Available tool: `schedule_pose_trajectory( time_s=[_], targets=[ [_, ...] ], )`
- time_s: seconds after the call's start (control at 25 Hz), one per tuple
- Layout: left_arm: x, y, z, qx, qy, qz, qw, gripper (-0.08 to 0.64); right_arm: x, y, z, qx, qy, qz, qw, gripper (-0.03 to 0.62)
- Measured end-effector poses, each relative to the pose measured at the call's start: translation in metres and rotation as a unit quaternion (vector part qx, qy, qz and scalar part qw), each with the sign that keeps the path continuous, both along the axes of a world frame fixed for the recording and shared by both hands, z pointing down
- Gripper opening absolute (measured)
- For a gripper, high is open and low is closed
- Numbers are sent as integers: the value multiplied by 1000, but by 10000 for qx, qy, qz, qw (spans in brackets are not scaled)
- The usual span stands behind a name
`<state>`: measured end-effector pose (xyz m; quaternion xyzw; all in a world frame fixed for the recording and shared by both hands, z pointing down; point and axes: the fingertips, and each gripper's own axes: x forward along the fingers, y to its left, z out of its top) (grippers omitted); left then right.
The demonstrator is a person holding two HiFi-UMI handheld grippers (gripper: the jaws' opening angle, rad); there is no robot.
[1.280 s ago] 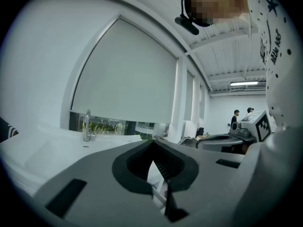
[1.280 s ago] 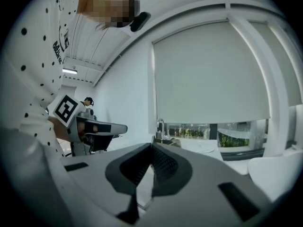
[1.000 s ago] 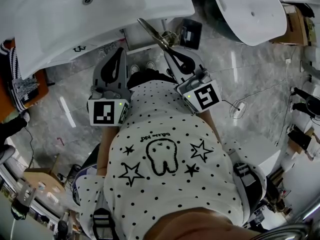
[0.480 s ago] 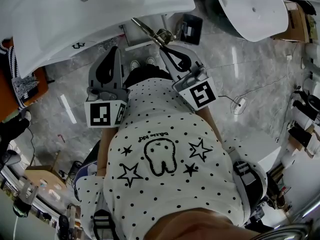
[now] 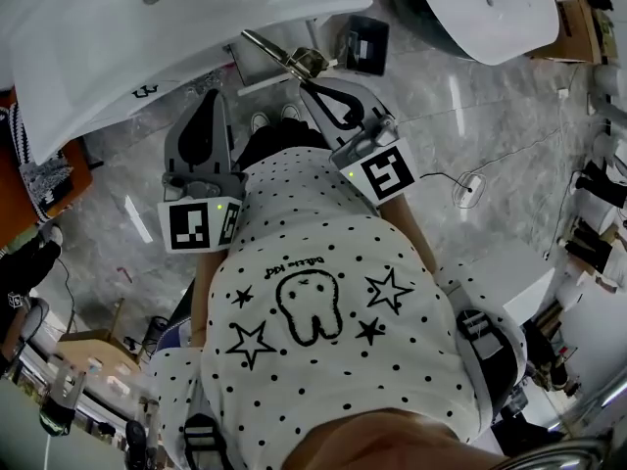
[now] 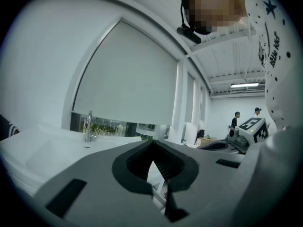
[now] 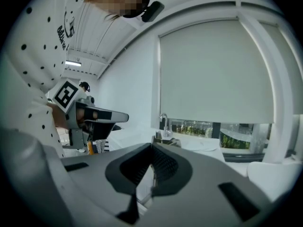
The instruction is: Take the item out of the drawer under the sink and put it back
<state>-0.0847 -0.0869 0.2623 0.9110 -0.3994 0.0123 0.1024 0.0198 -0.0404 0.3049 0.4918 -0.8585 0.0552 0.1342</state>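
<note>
Grey marble floor [image 5: 509, 111], white walls [image 6: 38, 56], pale roller blind [image 6: 128, 74] over window [image 6: 109, 127]

Near the left, the sink [image 5: 118, 57] is smooth, glossy white, like glazed ceramic. The tap [image 6: 88, 126] on it is shiny chrome. The floor [image 5: 490, 116] is polished grey stone with pale veins, gleaming under the lights. The left gripper [image 5: 217, 96] and the right gripper [image 5: 312, 84] are matt grey plastic, ribbed on their inner faces. The tool [image 5: 279, 55] clamped in the right one is bright bare metal. The person's shirt [image 5: 294, 223] is soft white cloth with black dots.
</note>
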Motion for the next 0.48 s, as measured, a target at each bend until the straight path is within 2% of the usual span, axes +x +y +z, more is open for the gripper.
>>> schedule_pose_trajectory(
  time_s=[0.28,0.48],
  targets=[
    [-11,4,8,-111,-18,-27,9999,-5,-27,-2,19,-127,257,-206,9994,15],
    [-15,6,9,-202,-78,-160,9996,-5,-40,-3,19,-31,349,-510,9981,15]
  ],
)
